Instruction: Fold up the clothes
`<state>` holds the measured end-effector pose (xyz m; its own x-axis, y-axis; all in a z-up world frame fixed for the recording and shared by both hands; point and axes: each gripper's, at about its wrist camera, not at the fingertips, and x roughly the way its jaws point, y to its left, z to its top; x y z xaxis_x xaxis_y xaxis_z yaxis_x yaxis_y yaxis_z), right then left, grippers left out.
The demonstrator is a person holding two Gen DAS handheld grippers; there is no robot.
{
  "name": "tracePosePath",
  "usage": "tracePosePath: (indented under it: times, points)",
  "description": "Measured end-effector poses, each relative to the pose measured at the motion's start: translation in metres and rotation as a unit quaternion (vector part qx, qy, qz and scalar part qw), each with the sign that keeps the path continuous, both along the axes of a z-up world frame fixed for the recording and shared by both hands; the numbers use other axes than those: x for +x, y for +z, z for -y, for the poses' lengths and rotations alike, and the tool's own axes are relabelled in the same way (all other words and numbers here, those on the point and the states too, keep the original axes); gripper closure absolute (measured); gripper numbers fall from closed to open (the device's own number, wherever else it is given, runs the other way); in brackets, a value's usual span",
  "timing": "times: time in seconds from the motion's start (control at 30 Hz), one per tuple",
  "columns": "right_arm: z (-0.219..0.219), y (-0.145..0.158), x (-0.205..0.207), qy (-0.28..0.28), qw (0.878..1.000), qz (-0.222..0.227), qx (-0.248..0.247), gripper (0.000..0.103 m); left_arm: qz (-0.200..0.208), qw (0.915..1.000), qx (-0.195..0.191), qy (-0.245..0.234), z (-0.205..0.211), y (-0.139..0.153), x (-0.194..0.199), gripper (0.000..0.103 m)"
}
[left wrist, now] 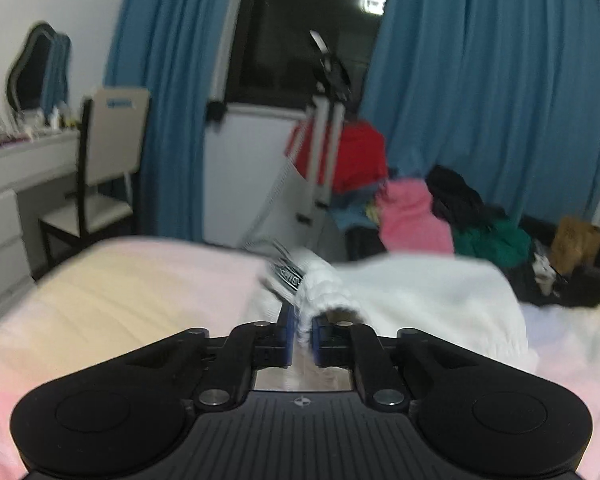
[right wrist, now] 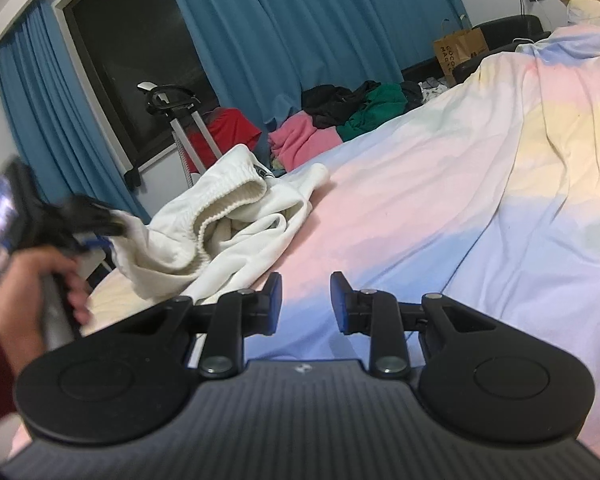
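A white garment with a ribbed elastic waistband [right wrist: 228,216] lies crumpled on the pastel bedspread [right wrist: 439,184]. In the left wrist view my left gripper [left wrist: 304,330] is shut on the white garment's waistband [left wrist: 327,292], which bunches up between the blue pads; the rest of the cloth [left wrist: 431,300] spreads to the right. In the right wrist view the left gripper [right wrist: 100,228] shows at the far left, held by a hand and pinching the garment's edge. My right gripper [right wrist: 305,300] is open and empty, low over the bed, just right of the garment.
A pile of clothes, pink [right wrist: 300,140], black and green [right wrist: 375,110], lies beyond the bed. A red garment hangs on a stand [left wrist: 351,156]. Blue curtains [left wrist: 499,100], a dark window, a chair [left wrist: 108,168] and a dresser [left wrist: 16,176] stand behind. A paper bag [right wrist: 457,52] sits far right.
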<state>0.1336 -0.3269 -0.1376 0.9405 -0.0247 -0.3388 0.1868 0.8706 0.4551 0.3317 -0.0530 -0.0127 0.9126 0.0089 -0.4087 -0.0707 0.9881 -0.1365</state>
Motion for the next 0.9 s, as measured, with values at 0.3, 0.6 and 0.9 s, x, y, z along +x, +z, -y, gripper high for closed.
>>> tracePosePath:
  times: [0.3,0.6,0.9]
  points:
    - [-0.025,0.005,-0.006,0.012,0.997,0.050,-0.064,0.072,0.018,0.9977,-0.053,-0.037,-0.085,0.062,-0.108,0.095]
    - [-0.048,0.004,-0.017,0.058,0.992,0.041,-0.106,0.072,-0.028,0.9955,-0.090,-0.001,-0.175,0.021,-0.217,0.096]
    - [-0.082,0.002,-0.020,0.104,0.980,0.009,-0.171,0.072,-0.070,0.9897,-0.121,0.034,-0.205,-0.021,-0.242,0.087]
